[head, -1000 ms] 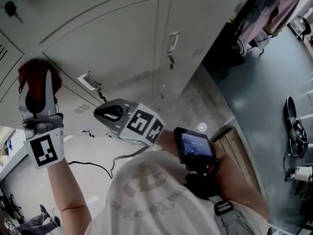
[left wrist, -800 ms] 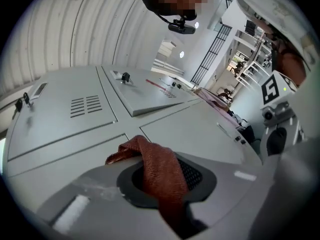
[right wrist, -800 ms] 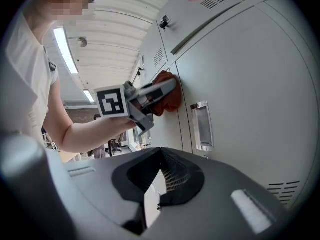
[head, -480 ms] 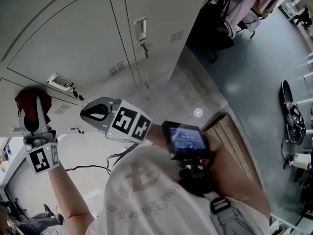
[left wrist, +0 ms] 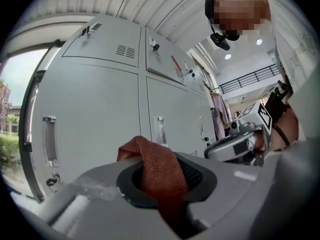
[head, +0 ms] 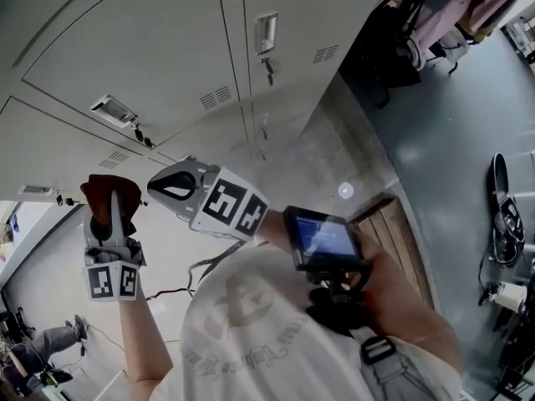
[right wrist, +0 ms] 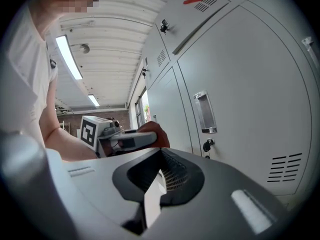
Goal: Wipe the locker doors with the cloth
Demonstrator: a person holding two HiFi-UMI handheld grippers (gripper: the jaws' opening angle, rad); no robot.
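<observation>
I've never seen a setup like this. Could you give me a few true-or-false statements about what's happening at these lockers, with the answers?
1. The left gripper is clamped on a reddish-brown cloth. True.
2. The right gripper holds a second cloth. False: its jaws are together with nothing between them.
3. The locker doors in view are closed. True.
4. The lockers are bright blue. False: they are light grey.
</observation>
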